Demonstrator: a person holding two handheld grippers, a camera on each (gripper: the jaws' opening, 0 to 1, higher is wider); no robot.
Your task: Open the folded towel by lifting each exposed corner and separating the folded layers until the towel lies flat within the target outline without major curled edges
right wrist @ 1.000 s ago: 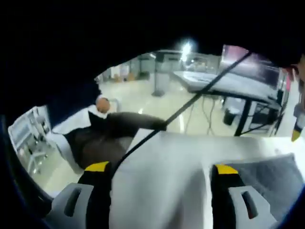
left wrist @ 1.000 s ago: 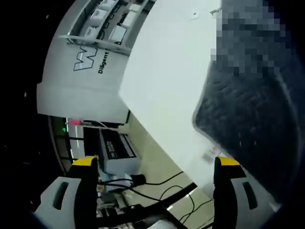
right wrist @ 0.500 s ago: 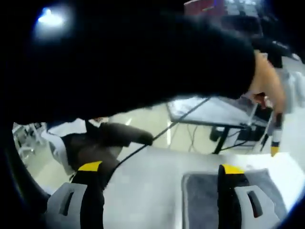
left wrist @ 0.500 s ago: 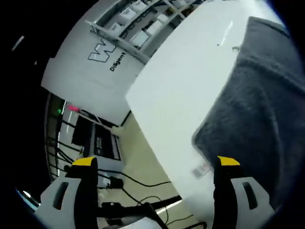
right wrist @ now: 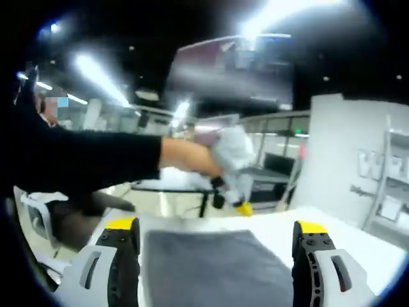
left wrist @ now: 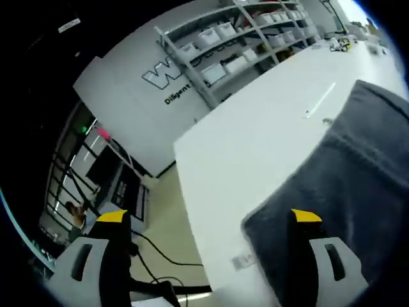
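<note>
Towel (right wrist: 214,268) — grey, plush, rectangular

A white wall panel (left wrist: 137,86) in the left gripper view carries a large outlined logo beginning with the letter "W", the rest hidden behind a shelf rack (left wrist: 220,45). Beneath it runs a smaller dark line starting "Diligent", cut off by the same rack. In the right gripper view, small dark lettering stands on a white panel (right wrist: 348,173), too blurred to read.
</note>
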